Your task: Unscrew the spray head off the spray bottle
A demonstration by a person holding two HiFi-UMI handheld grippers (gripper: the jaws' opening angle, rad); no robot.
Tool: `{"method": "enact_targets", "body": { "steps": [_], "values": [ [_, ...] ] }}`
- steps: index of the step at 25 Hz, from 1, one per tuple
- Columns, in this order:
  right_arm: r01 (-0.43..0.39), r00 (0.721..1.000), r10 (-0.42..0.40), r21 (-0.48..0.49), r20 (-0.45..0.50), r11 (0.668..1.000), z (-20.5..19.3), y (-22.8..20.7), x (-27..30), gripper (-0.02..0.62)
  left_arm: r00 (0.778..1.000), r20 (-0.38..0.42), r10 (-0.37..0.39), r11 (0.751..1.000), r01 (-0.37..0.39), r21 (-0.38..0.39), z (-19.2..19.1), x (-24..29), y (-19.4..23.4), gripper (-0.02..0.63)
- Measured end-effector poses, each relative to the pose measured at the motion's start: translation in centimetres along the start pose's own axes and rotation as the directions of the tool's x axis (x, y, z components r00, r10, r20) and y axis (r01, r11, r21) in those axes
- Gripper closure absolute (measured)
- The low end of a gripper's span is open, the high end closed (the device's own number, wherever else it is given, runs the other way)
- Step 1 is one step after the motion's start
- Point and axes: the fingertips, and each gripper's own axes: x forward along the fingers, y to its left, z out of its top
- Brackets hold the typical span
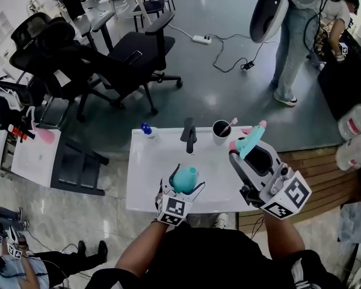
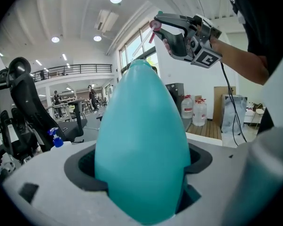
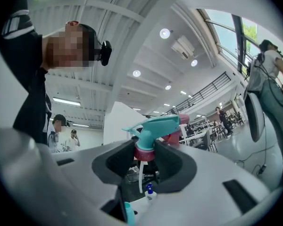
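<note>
well, the spray head [image 3: 156, 125] looks to be off the teal bottle [image 1: 183, 179]; my right gripper [image 1: 248, 144] is clamped on its pink collar [image 3: 144, 153], and the white dip tube [image 3: 140, 175] hangs from that collar in open air, touching nothing; the head sits up and to the right of the bottle, well apart from it, nozzle pointing away from me; my left gripper [image 1: 184, 184] is clenched round the bottle's body, pads pressed to both flanks; the bottle's long axis runs out along those jaws, tapered end leading, and i cannot tell from that view which way the open neck faces; the coming move, as i judge it, turns on that gap: with the head above and right of the bottle, the right gripper is the one to carry it off and set it down, while the left only has to hold firm; under the bottle is the white table [image 1: 150, 173], bare just beside it; beyond the bottle on that table stand a blue-capped bottle [image 1: 146, 129] to the left and a black cup [image 1: 221, 132] to the right; farther beyond the bottle lies grey floor [image 1: 228, 95], with office chairs [image 1: 138, 47] to the left, a power strip [image 1: 201, 39] and its cable, and a person [image 1: 301, 35] standing far right; water jugs [image 1: 355, 122] lie well to the bottle's right
</note>
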Motion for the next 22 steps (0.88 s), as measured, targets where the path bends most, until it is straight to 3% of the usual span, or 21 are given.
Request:
{"method": "enact_targets", "body": {
  "steps": [5,10,22],
  "values": [
    [0.059,0.997,-0.062,-0.064,-0.038,0.996,-1.1,-1.4,-0.7,0.456,1.000,0.029,0.005,1.000,-0.005,-0.015,0.7,-0.1,0.5,0.138],
    [0.099,0.986,-0.110,-0.091,-0.123,0.991,-4.6,-2.4,-1.3,0.456,0.997,0.070,0.034,0.999,-0.033,-0.017,3.3,-0.9,1.9,0.138],
    [0.168,0.929,-0.193,-0.106,-0.316,0.980,-14.1,-3.9,-4.3,0.457,0.988,0.134,0.082,0.996,-0.078,-0.039,5.9,-2.3,4.0,0.138]
  ]
}}
